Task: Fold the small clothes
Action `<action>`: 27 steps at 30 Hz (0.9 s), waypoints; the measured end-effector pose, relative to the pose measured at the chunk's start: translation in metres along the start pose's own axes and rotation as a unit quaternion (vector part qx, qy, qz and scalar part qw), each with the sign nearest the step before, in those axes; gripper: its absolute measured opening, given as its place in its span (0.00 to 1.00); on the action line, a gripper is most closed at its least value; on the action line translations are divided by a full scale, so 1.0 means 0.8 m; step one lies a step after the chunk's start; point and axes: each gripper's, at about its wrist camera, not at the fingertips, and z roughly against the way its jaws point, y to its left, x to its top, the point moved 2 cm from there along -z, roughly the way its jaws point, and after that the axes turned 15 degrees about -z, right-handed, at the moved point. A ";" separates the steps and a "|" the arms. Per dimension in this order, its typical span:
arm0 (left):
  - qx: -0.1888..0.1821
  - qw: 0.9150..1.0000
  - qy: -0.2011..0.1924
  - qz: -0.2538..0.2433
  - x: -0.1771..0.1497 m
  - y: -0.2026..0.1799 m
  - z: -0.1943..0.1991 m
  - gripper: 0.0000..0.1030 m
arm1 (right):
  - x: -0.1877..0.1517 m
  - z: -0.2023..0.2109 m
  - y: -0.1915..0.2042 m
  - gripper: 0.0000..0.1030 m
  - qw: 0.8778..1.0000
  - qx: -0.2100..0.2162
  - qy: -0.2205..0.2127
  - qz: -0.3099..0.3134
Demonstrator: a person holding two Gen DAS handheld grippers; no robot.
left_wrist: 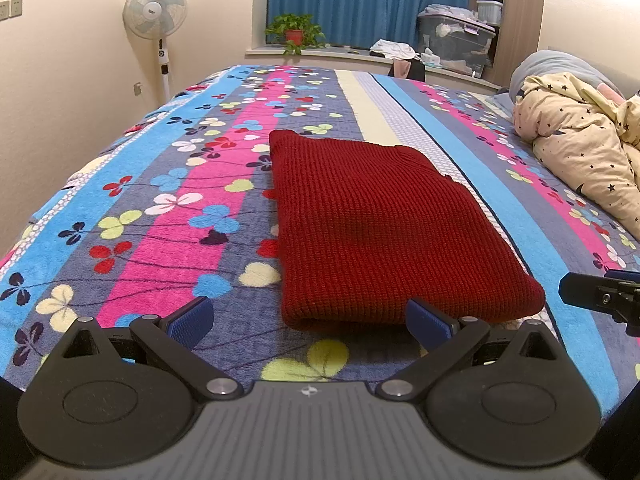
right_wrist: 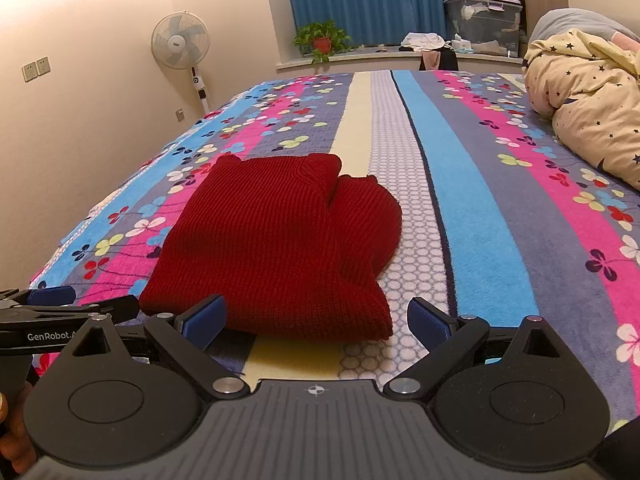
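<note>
Red sweater (left_wrist: 384,224) folded on bedspread (left_wrist: 168,216); left hand-held gripper (left_wrist: 310,322), right hand-held gripper (right_wrist: 316,322) wide apart (empty).

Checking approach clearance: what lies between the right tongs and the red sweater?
Nothing but a short stretch of bare bedspread. In the right wrist view, the open right tongs sit just short of the folded red sweater.

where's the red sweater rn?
The red sweater lies folded on the flowered bedspread, near the bed's front edge, just ahead of both open grippers. In the left wrist view it sits centre-right; in the right wrist view, centre-left.
</note>
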 end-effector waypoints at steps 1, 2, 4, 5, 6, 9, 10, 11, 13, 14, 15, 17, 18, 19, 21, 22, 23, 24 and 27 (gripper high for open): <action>0.000 1.000 0.000 -0.001 0.000 -0.001 0.000 0.99 | 0.000 0.000 0.000 0.94 1.000 0.000 0.000 0.000; -0.001 1.000 -0.001 -0.002 0.000 -0.002 0.001 0.99 | 0.000 0.000 0.000 0.94 1.000 0.000 0.000 0.000; -0.001 1.000 -0.001 -0.002 0.000 -0.003 0.001 0.99 | 0.000 0.000 0.001 0.94 1.000 0.000 0.000 0.000; -0.001 1.000 -0.001 -0.002 0.000 -0.003 0.001 0.99 | 0.000 0.000 0.000 0.94 1.000 0.000 0.000 0.000; -0.001 1.000 -0.001 -0.002 0.000 -0.003 0.001 0.99 | 0.000 0.000 0.001 0.94 1.000 0.000 0.000 0.000; -0.001 1.000 -0.001 -0.003 0.000 -0.003 0.001 0.99 | 0.000 0.000 0.001 0.94 1.000 0.000 0.000 0.000; -0.001 1.000 -0.001 -0.003 0.000 -0.003 0.001 0.99 | 0.000 0.000 0.001 0.94 1.000 -0.001 0.000 0.000; -0.002 1.000 -0.001 -0.002 0.000 -0.003 0.001 0.99 | 0.000 0.000 0.001 0.94 1.000 0.000 0.000 -0.001; -0.001 1.000 -0.001 -0.003 0.000 -0.004 0.001 0.99 | 0.000 0.000 0.002 0.94 1.000 -0.001 0.000 -0.001; -0.001 1.000 -0.001 -0.002 0.000 -0.003 0.001 0.99 | 0.000 0.000 0.002 0.94 1.000 0.000 0.001 0.000; -0.002 1.000 -0.001 -0.002 0.000 -0.003 0.001 0.99 | -0.002 0.000 0.002 0.94 1.000 0.000 0.001 0.000; -0.001 1.000 -0.001 -0.003 0.000 -0.003 0.001 0.99 | -0.003 0.000 0.002 0.94 1.000 0.000 0.002 0.001; -0.002 1.000 -0.001 -0.003 0.000 -0.003 0.001 0.99 | -0.005 0.000 0.002 0.94 1.000 0.001 0.003 0.001; -0.002 1.000 0.000 -0.002 0.000 -0.003 0.001 0.99 | -0.005 0.000 0.002 0.94 1.000 0.001 0.003 0.001; -0.001 1.000 0.000 -0.003 0.000 -0.003 0.001 0.99 | -0.006 0.000 0.002 0.94 1.000 0.001 0.003 0.001; -0.001 1.000 0.000 -0.003 0.000 -0.004 0.001 0.99 | -0.007 0.000 0.003 0.94 1.000 0.001 0.003 0.002; -0.002 1.000 -0.001 -0.003 0.000 -0.003 0.001 0.99 | -0.006 0.000 0.002 0.94 1.000 0.001 0.003 0.002; -0.002 1.000 -0.001 -0.003 0.000 -0.003 0.001 0.99 | -0.005 0.000 0.002 0.94 1.000 0.001 0.003 0.001; -0.003 1.000 -0.002 -0.005 0.000 -0.004 0.002 0.99 | -0.010 0.000 0.002 0.94 1.000 0.001 0.005 0.003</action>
